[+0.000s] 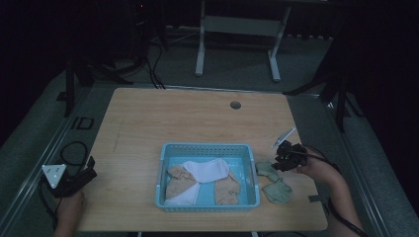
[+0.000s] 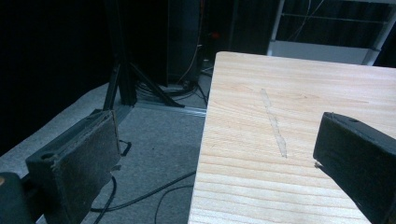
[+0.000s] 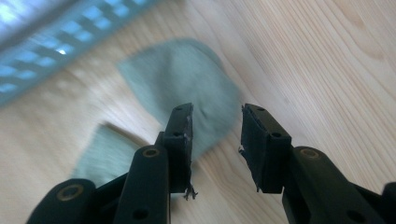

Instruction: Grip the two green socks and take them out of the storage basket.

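Jaws of the right gripper point(image 3: 215, 123) stand parted and empty, the green sock point(image 3: 187, 84) lying flat on the surface point(image 3: 327, 56) just beyond their tips. Left gripper point(image 2: 210, 154) spreads wide, far off.

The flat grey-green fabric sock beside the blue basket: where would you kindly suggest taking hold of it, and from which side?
Probably at the raised fold of the grey-green fabric sock, coming straight down from above. It lies flat on the wooden table, so only a pinch of bunched cloth gives purchase. The right claw hangs open just over it, well placed.
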